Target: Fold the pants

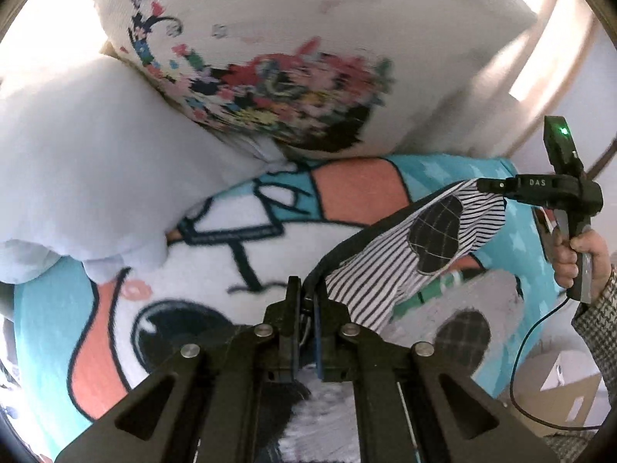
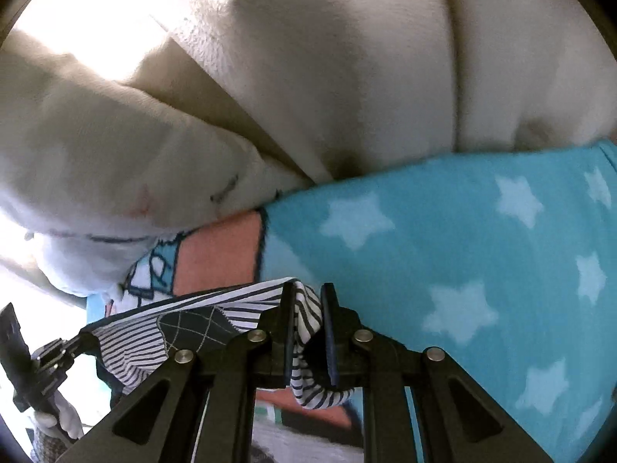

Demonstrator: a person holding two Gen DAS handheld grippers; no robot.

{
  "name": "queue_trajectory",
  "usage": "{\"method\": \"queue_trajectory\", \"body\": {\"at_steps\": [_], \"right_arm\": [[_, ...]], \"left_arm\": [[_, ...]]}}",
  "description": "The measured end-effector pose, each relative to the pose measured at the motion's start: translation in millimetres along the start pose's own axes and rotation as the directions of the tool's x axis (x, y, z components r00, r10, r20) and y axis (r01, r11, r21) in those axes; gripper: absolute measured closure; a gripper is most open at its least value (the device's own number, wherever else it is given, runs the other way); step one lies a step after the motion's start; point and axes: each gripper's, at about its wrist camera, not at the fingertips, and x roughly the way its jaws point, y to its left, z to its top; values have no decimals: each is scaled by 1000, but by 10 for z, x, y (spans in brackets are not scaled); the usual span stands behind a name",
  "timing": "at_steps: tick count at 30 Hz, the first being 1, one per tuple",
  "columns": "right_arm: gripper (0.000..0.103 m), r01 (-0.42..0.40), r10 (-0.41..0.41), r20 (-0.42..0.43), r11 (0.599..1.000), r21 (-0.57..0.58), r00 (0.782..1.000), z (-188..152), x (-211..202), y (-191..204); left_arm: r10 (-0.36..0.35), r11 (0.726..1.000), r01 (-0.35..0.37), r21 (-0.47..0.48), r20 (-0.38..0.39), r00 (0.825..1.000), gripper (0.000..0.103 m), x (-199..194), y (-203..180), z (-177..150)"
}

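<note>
The black-and-white striped pants [image 1: 385, 270] with a dark checked patch [image 1: 435, 231] hang stretched between both grippers above the cartoon blanket [image 1: 231, 239]. My left gripper [image 1: 305, 293] is shut on the pants' dark edge at one end. In the right wrist view my right gripper [image 2: 308, 301] is shut on a bunched fold of the striped pants [image 2: 185, 328], which droops below the fingers. Each gripper appears in the other's view: the right gripper [image 1: 482, 184] clamped on the far end, the left gripper [image 2: 79, 341] at the lower left.
A turquoise star-print blanket [image 2: 462, 231] covers the surface. A floral pillow [image 1: 270, 77] and a white cushion [image 1: 77, 154] lie behind it, with cream cushions [image 2: 347, 77] at the back. A hand [image 1: 578, 254] holds the right gripper; a cable [image 1: 520, 347] and cardboard box [image 1: 567, 386] sit lower right.
</note>
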Motion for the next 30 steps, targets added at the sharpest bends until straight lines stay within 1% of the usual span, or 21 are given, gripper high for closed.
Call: {"method": "queue_trajectory", "body": {"at_steps": [3, 6, 10, 12, 14, 18, 21, 22, 23, 24, 25, 26, 28, 30], "right_arm": [[89, -3, 3, 10, 999, 39, 1000, -237, -159, -85], [89, 1, -1, 10, 997, 75, 1000, -516, -341, -122], [89, 32, -31, -11, 992, 119, 999, -898, -365, -207], [89, 34, -33, -6, 986, 163, 999, -1083, -413, -273], [89, 47, -46, -7, 981, 188, 999, -1245, -423, -288], [89, 115, -111, -30, 975, 192, 993, -1531, -451, -291], [89, 165, -159, -49, 969, 182, 986, -1650, -418, -282], [81, 182, -177, -44, 966, 183, 983, -1671, -432, -276], [68, 200, -196, -41, 962, 184, 980, -1676, -447, -270], [62, 223, -221, -34, 957, 184, 975, -1674, -481, -255], [54, 236, -237, -19, 954, 185, 971, -1672, -545, -238], [50, 239, -242, -7, 953, 189, 970, -1678, -600, -230], [48, 252, -261, 19, 945, 207, 965, -1681, -743, -231], [47, 266, -285, 53, 936, 232, 957, -1683, -905, -239]], "left_arm": [[-22, 999, 23, 27, -5, 1000, 98, -88, -143, -220], [-17, 997, 18, 80, -10, 1000, 98, -166, -256, -458], [-51, 992, 56, 110, -49, 997, 98, -154, -309, -753], [-52, 988, 62, 138, -71, 996, 98, -145, -345, -899], [-39, 982, 55, 181, -88, 995, 98, -137, -386, -1043], [1, 962, 30, 272, -112, 994, 97, -113, -439, -1329], [-3, 959, 39, 281, -125, 992, 93, -162, -373, -1462], [-5, 961, 40, 275, -129, 992, 93, -201, -337, -1496], [-5, 963, 40, 266, -128, 992, 93, -248, -282, -1523], [-11, 967, 43, 251, -129, 992, 93, -311, -204, -1550], [-14, 971, 44, 236, -129, 992, 93, -361, -130, -1577], [-17, 976, 45, 213, -131, 991, 93, -414, -35, -1601], [-13, 987, 33, 154, -129, 992, 92, -521, 182, -1636], [-1, 997, 10, 74, -115, 993, 91, -628, 426, -1622]]}}
